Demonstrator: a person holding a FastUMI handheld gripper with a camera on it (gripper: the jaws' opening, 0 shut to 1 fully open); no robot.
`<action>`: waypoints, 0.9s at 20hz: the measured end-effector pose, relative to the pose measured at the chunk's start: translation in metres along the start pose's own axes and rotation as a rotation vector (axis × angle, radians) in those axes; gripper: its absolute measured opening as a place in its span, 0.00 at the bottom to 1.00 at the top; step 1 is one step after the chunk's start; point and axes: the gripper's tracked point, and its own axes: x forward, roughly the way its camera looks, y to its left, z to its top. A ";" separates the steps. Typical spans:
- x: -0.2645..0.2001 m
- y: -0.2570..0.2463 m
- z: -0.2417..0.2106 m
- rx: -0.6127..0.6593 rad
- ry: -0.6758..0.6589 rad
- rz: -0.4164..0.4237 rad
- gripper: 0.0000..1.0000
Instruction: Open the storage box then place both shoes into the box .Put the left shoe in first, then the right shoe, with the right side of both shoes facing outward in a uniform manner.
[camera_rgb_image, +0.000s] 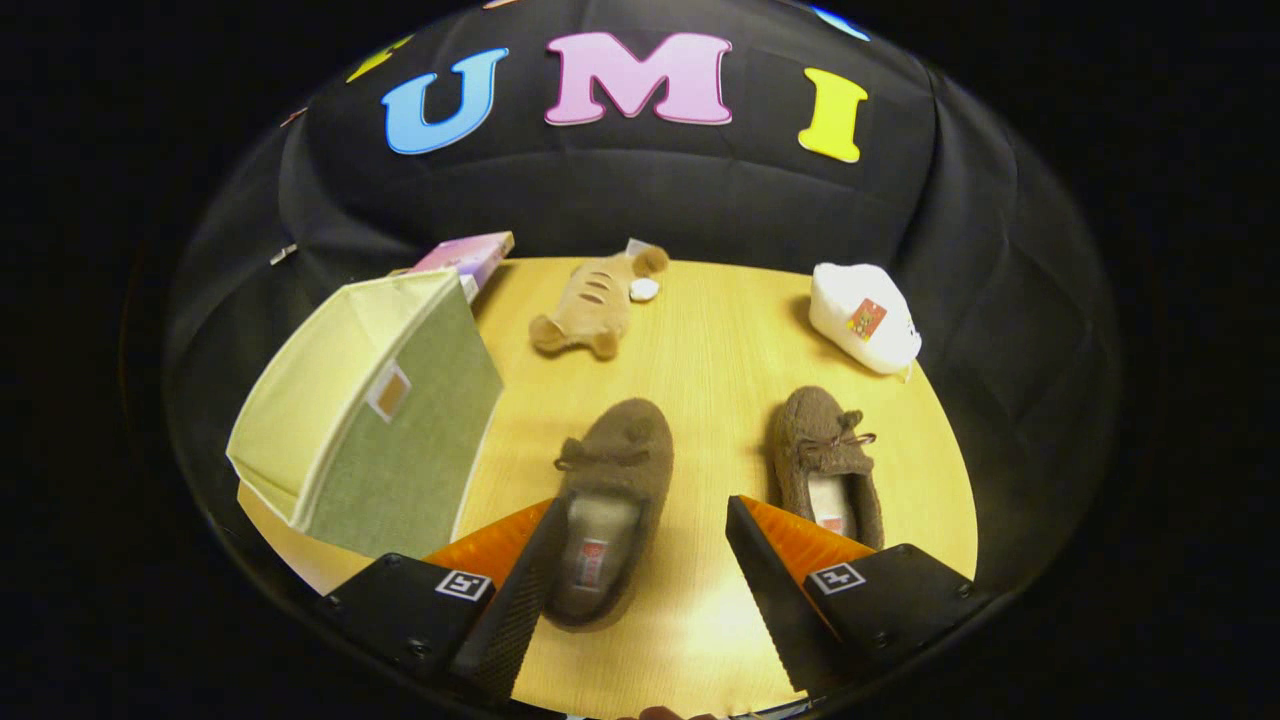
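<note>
Two brown fuzzy slippers lie on the wooden table, toes pointing away. The left shoe rests with its heel just inside my left finger; its toe reaches beyond the fingers. The right shoe lies ahead of my right finger, a little outside it. My gripper hovers open above the table, the fingers wide apart and touching nothing. The green fabric storage box, with a lid panel on top, stands to the left of the shoes.
A tan plush toy lies at the back of the table beyond the left shoe. A white soft pack sits at the back right. A pink-purple box lies behind the storage box.
</note>
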 end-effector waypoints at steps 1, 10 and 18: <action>0.009 -0.003 -0.003 0.008 0.012 0.000 0.99; 0.084 -0.010 -0.039 0.163 0.129 -0.015 0.93; 0.092 -0.001 -0.037 0.259 0.131 0.007 0.32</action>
